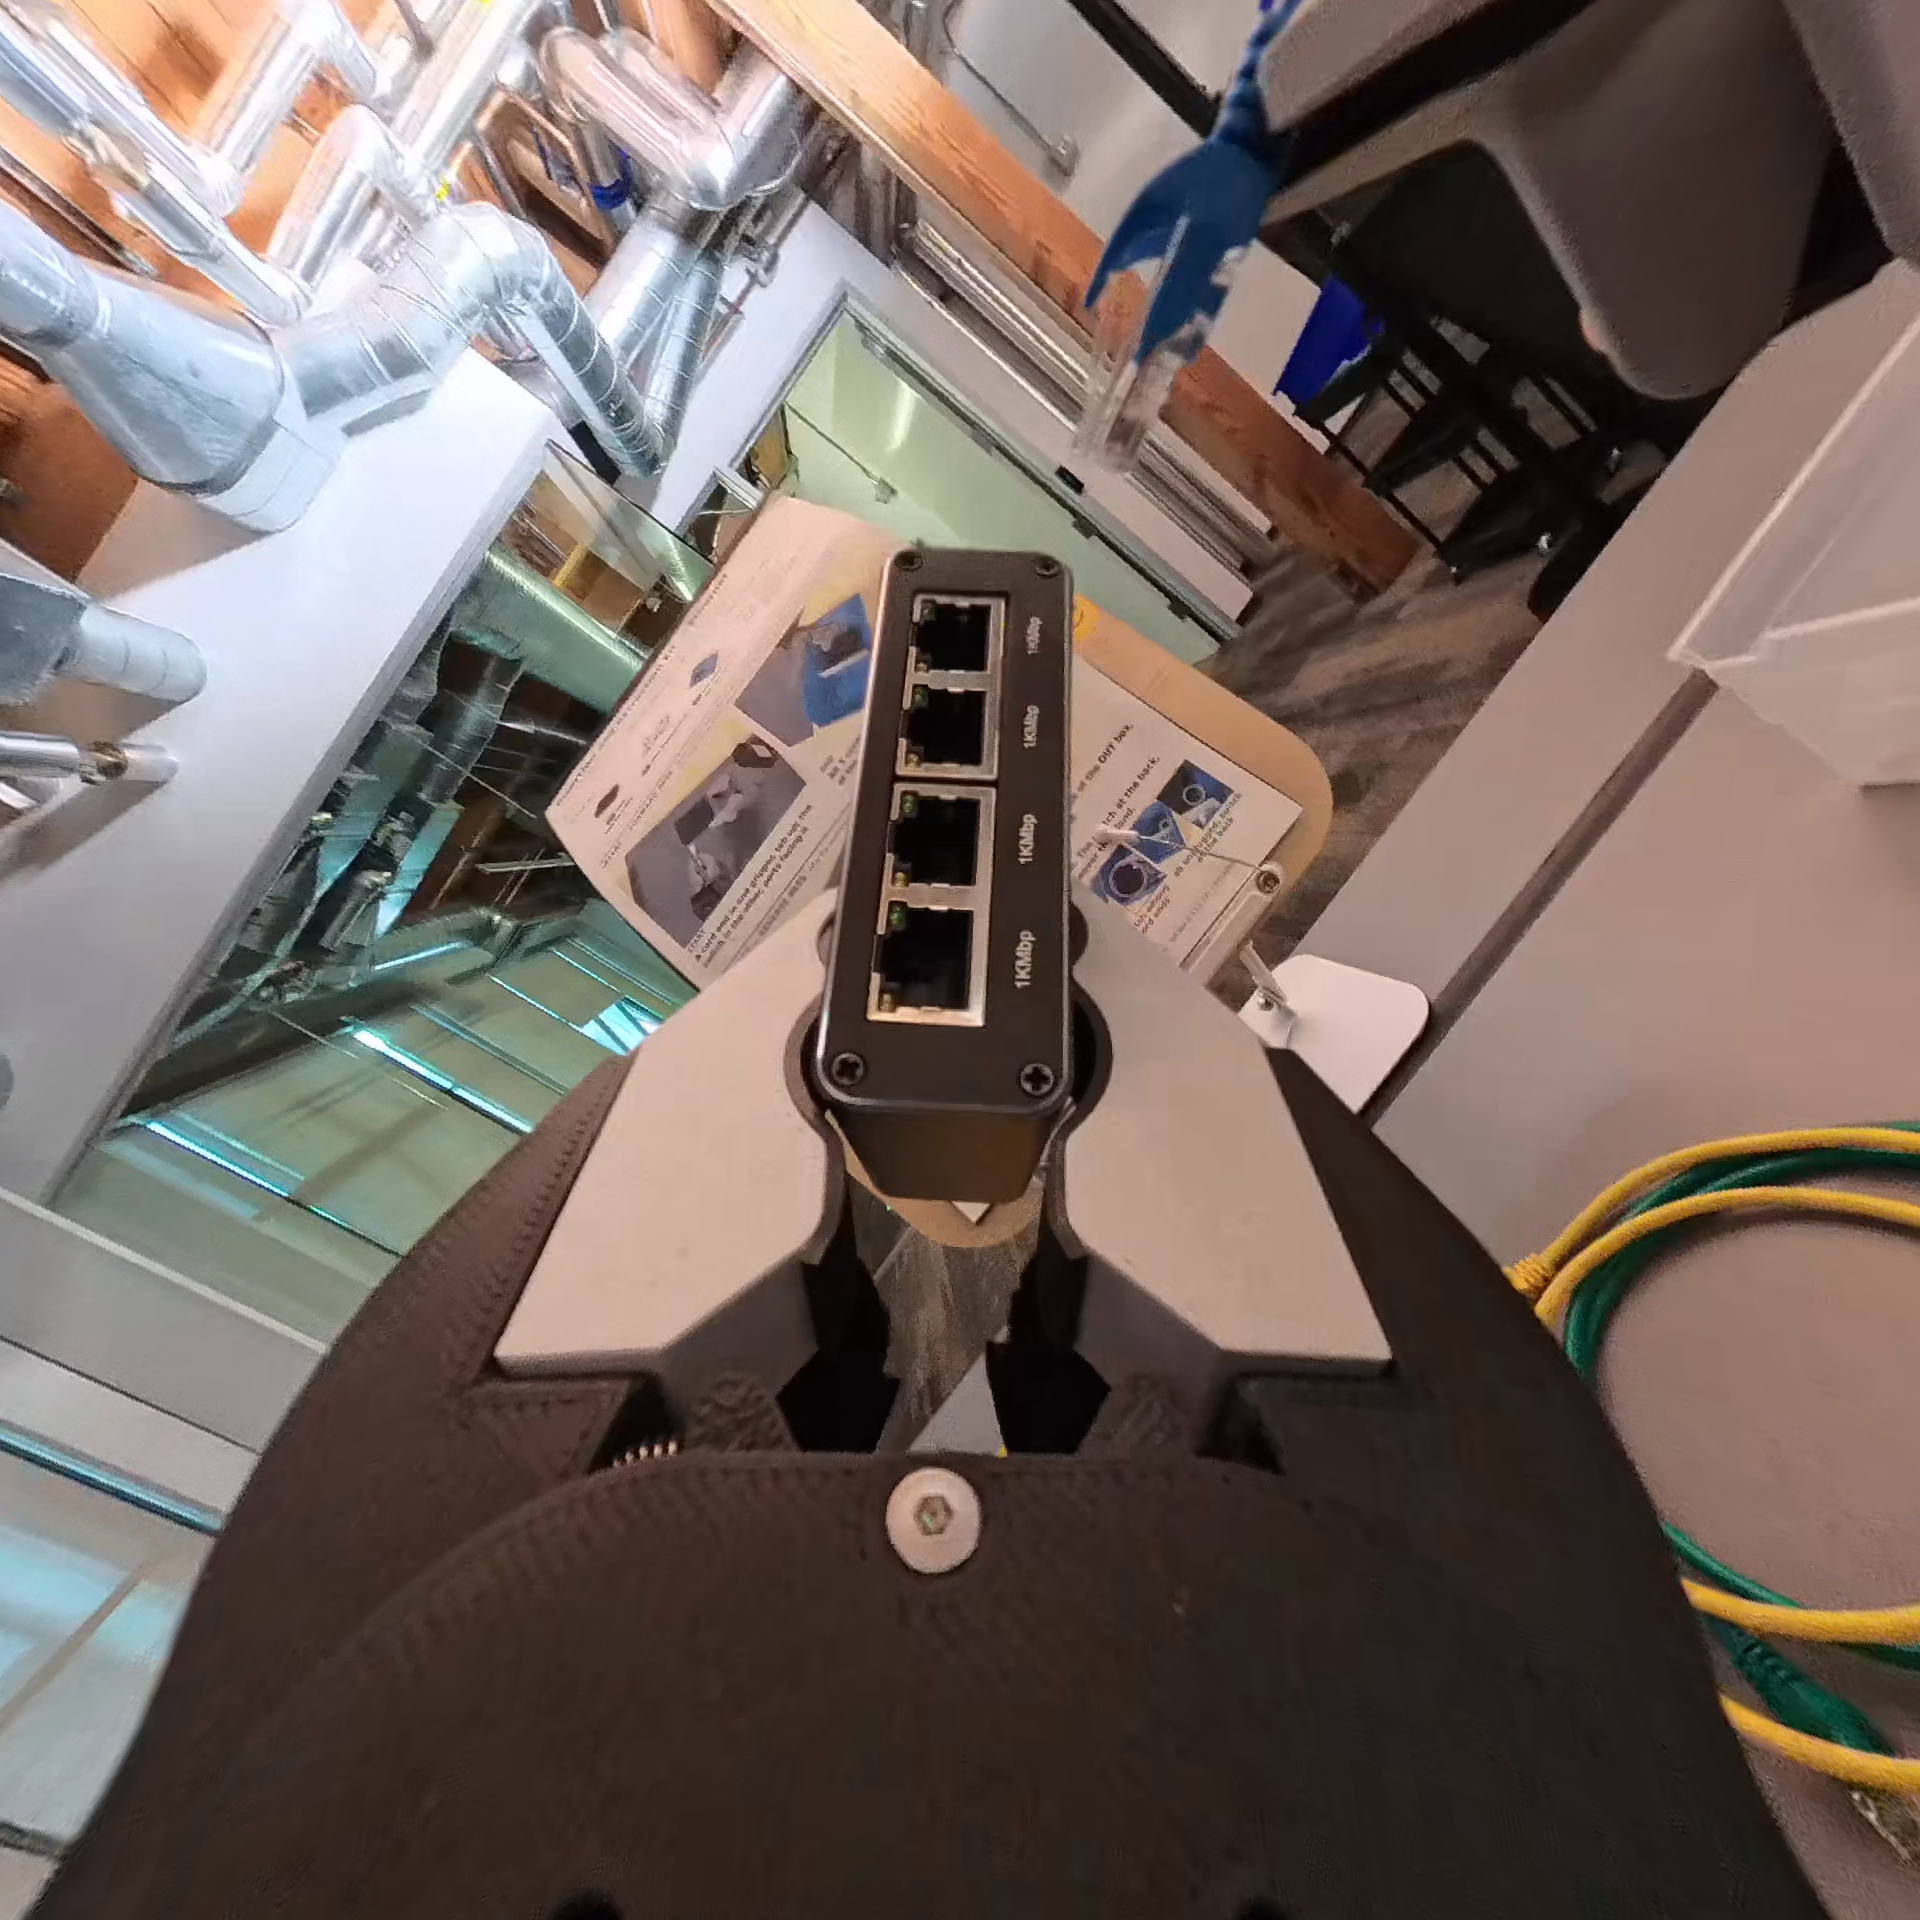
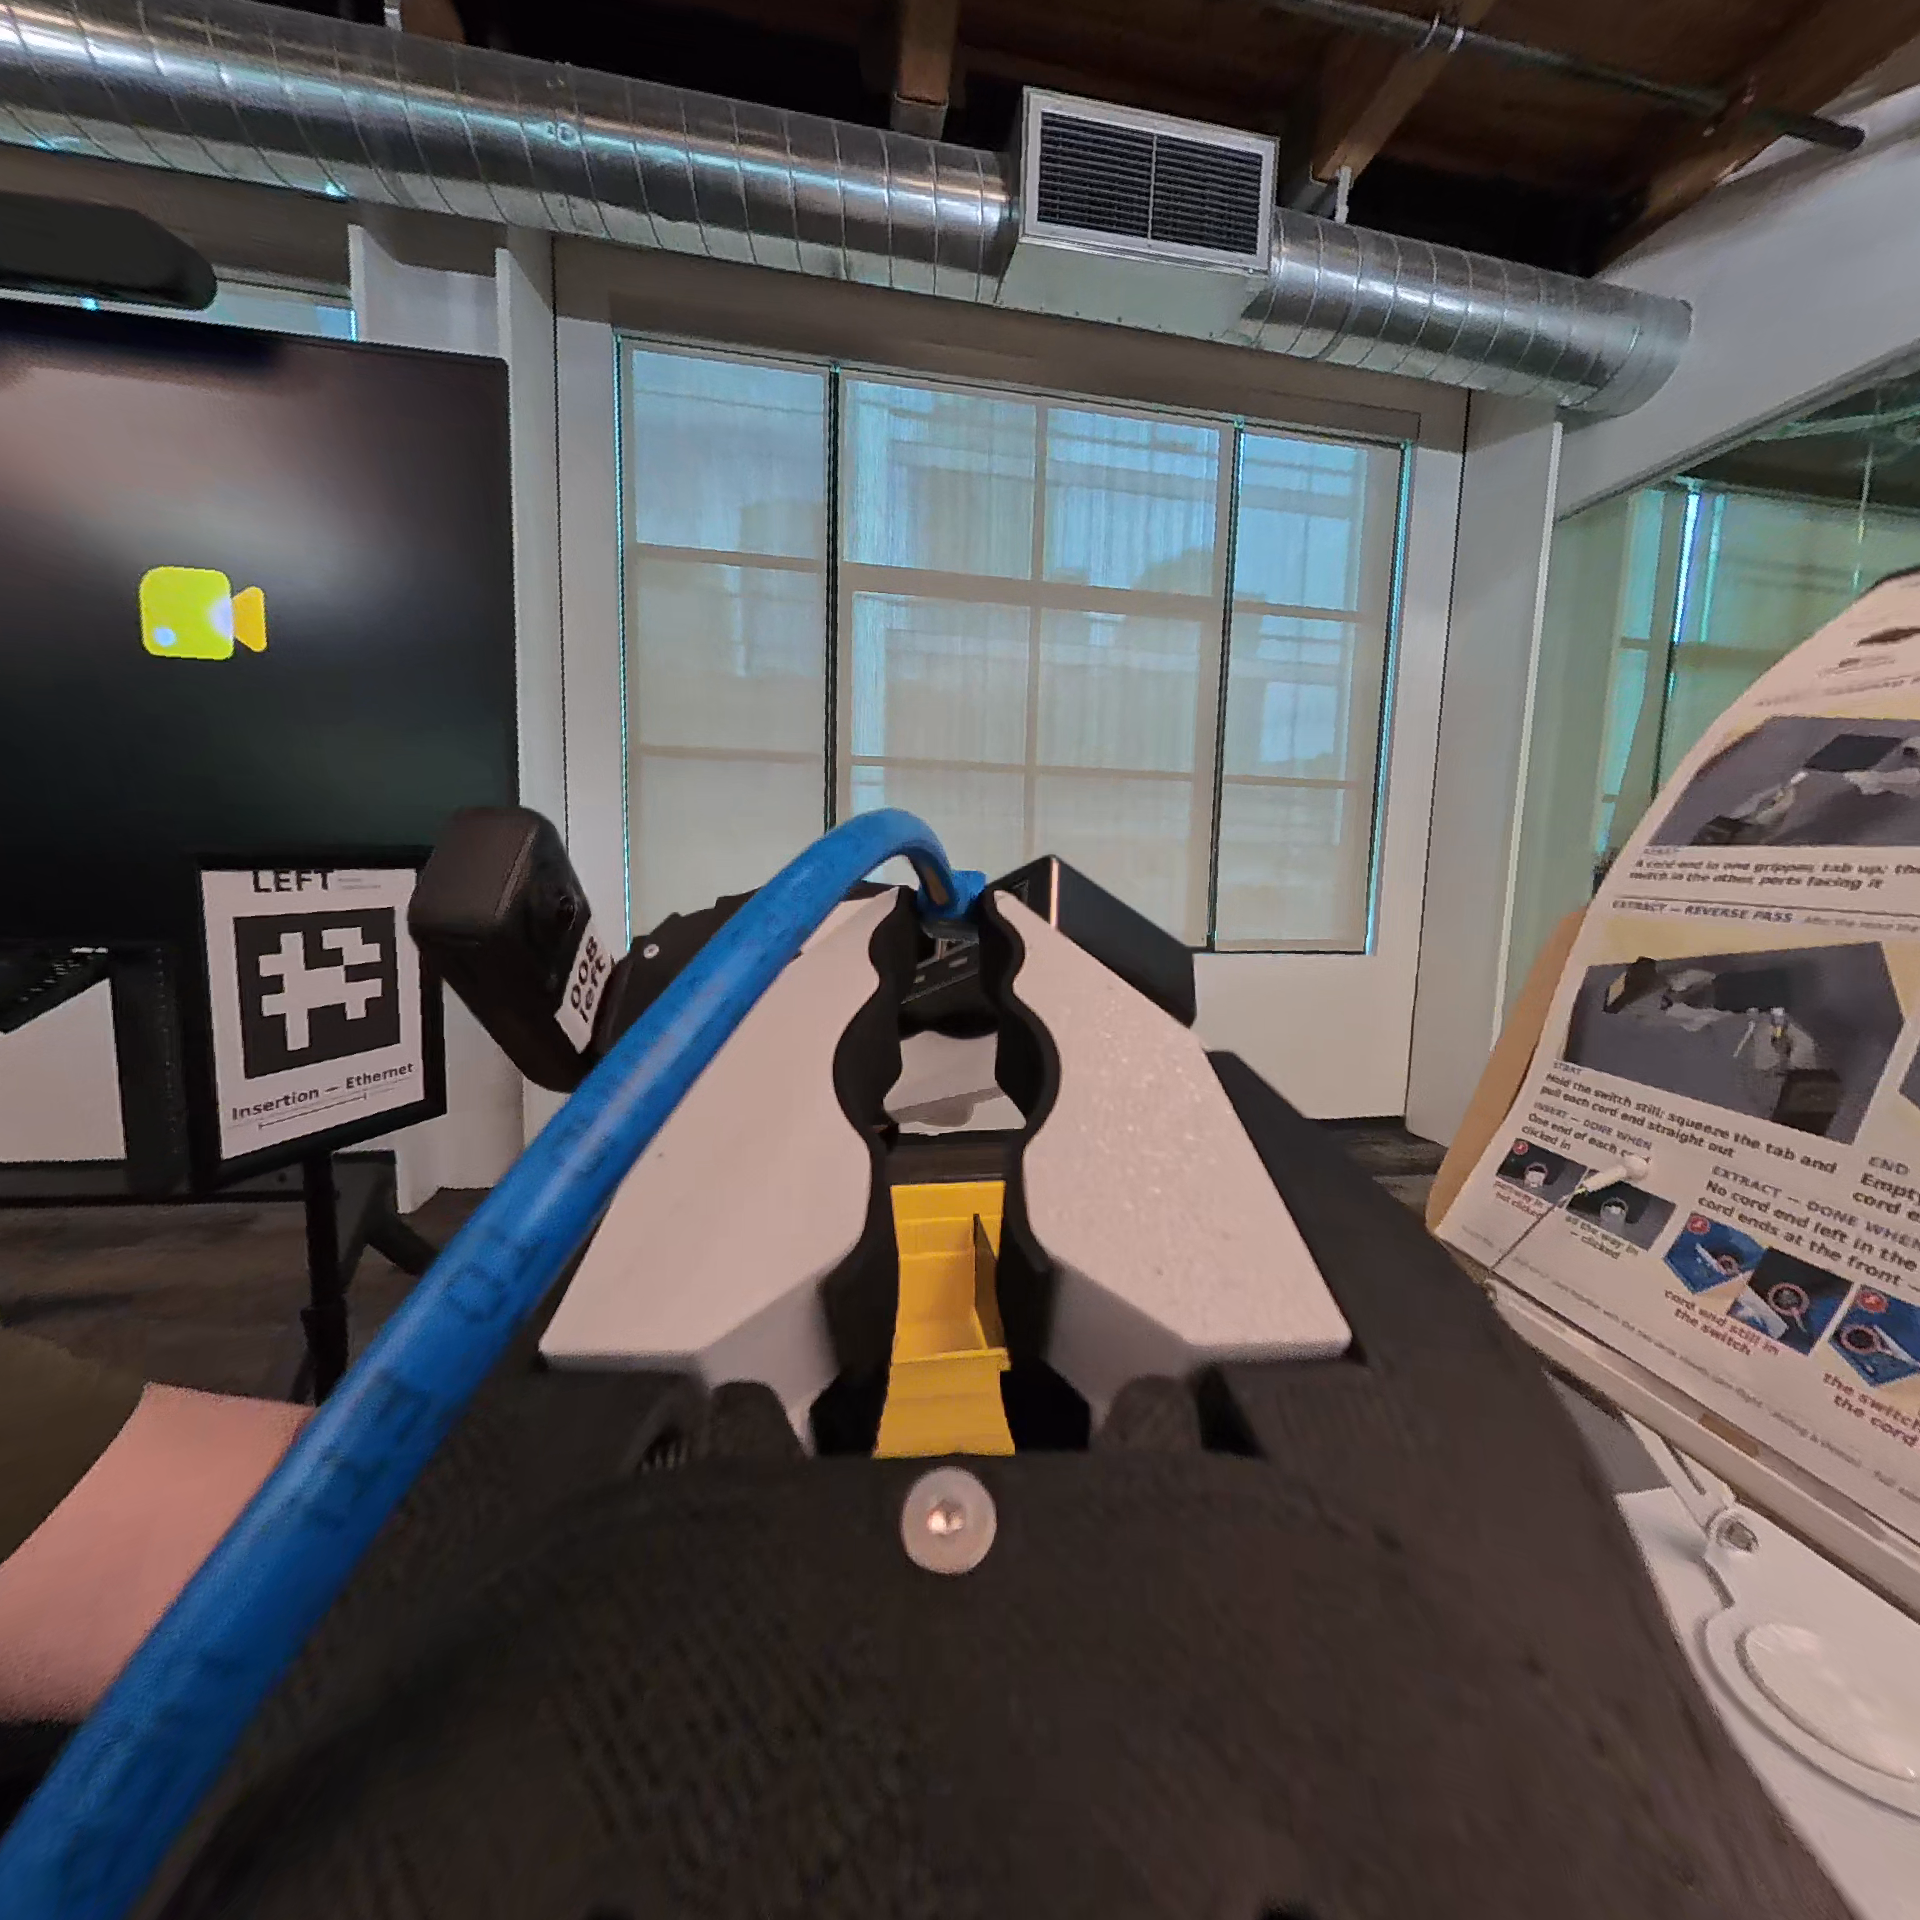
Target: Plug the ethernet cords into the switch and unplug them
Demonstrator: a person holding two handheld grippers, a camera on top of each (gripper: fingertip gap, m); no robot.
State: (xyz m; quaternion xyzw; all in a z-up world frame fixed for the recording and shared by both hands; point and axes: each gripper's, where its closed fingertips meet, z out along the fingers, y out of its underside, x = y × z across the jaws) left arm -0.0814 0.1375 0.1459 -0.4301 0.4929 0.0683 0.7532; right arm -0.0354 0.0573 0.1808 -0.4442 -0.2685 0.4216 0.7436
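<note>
The fingers of the left gripper (image 1: 940, 1164) are closed on the switch (image 1: 951, 831), those of the right gripper (image 2: 951, 914) on the blue cord (image 2: 582, 1122), whose plug (image 1: 1127, 390), held near empty ports, could be jammed if tilted.

Left tongs (image 1: 948, 1081) and right tongs (image 2: 951, 914) both clamped.

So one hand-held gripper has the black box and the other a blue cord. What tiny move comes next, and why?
Probably the right hand-held gripper should ease the blue cord and its clear plug toward the black switch. The left hand-held gripper grips the switch, all four ports look empty, and the plug hangs off to one side, not yet lined up.
</note>
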